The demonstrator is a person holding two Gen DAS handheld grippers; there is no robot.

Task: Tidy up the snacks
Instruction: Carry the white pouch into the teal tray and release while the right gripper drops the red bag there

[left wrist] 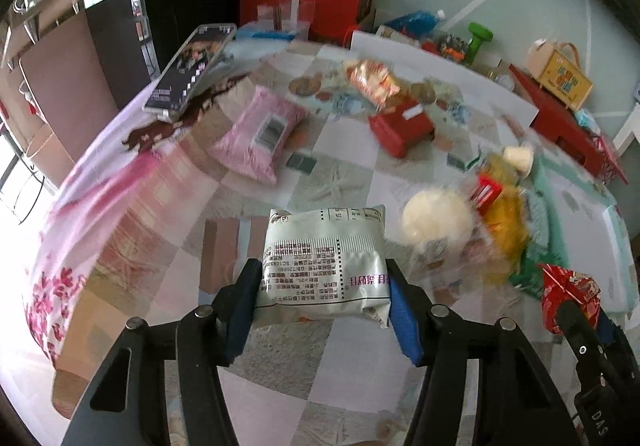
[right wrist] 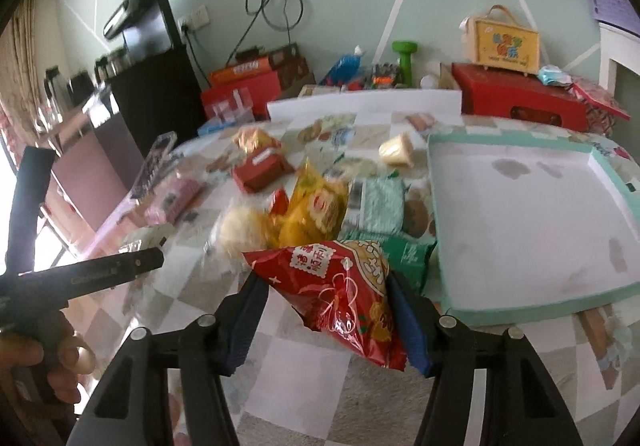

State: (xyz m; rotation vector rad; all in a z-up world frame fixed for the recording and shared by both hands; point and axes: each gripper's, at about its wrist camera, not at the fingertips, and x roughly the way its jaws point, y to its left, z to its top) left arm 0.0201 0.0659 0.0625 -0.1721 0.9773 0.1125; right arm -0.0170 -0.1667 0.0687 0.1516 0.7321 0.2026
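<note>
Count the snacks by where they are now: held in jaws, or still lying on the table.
Held in jaws: 2, the white packet in the left, the red bag in the right.
On the table: about 9, among them the pink pack, red box, yellow bags and green packs; the pile is blurred.
Total: about 11.

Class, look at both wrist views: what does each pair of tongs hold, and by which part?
Left tongs clamp the white snack packet across its near end. Right tongs clamp the red snack bag by its sides.
</note>
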